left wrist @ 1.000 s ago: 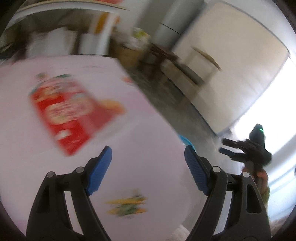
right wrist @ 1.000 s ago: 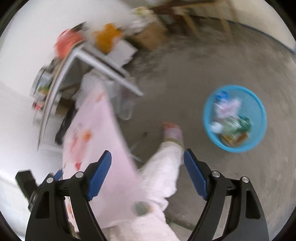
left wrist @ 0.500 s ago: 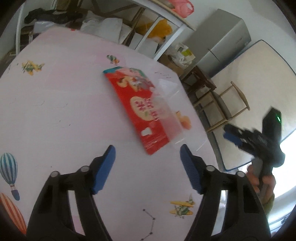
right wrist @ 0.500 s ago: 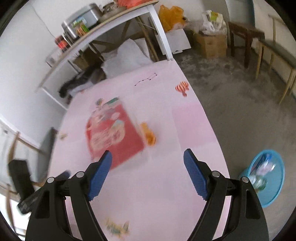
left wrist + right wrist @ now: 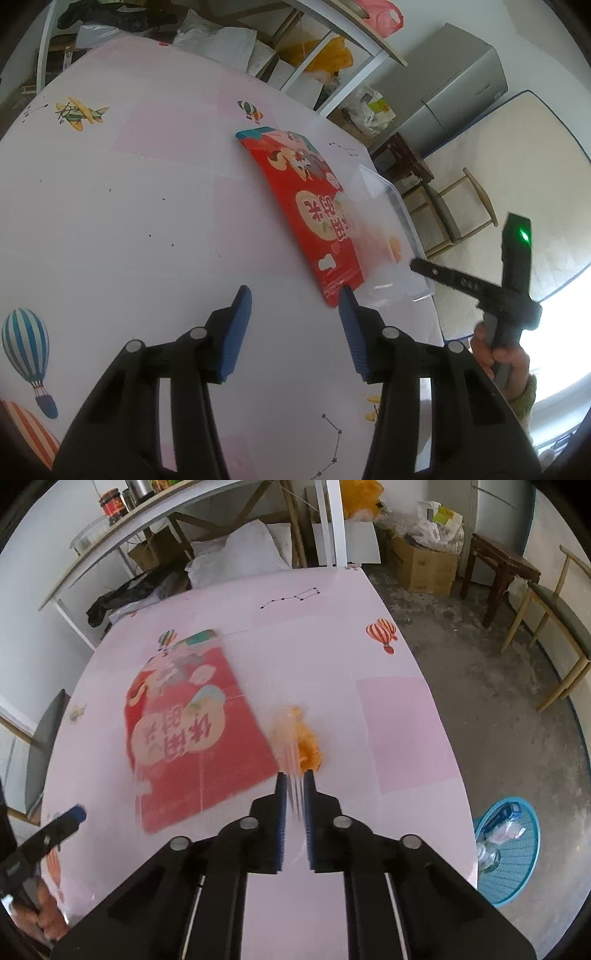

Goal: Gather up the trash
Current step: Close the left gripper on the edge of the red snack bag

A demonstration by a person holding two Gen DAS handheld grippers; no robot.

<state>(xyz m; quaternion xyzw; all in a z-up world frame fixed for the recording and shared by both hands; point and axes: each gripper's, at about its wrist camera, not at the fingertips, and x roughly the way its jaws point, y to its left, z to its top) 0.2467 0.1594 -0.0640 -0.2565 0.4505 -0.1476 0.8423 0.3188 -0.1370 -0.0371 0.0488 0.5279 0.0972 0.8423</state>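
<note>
**Right tongs pinched on the clear tray, left tongs narrowing beside the red packet**

My right gripper [image 5: 294, 775] is closed almost fully, its blue pads nipping the thin rim of a clear plastic tray [image 5: 388, 229]. The tray lies on the pink table [image 5: 147, 221], partly over one red snack packet [image 5: 192, 731]. Something orange [image 5: 308, 746] shows through or beside the tray; I cannot tell which.

My left gripper [image 5: 295, 295] is about half open and closing, with nothing between its pads; its right pad sits just at the packet's near corner.

On the floor to the right of the table stands one blue basket [image 5: 517, 878], holding a glass bottle and some wrappers, too small to count.

Counted: one tray, one packet, one basket.
</note>
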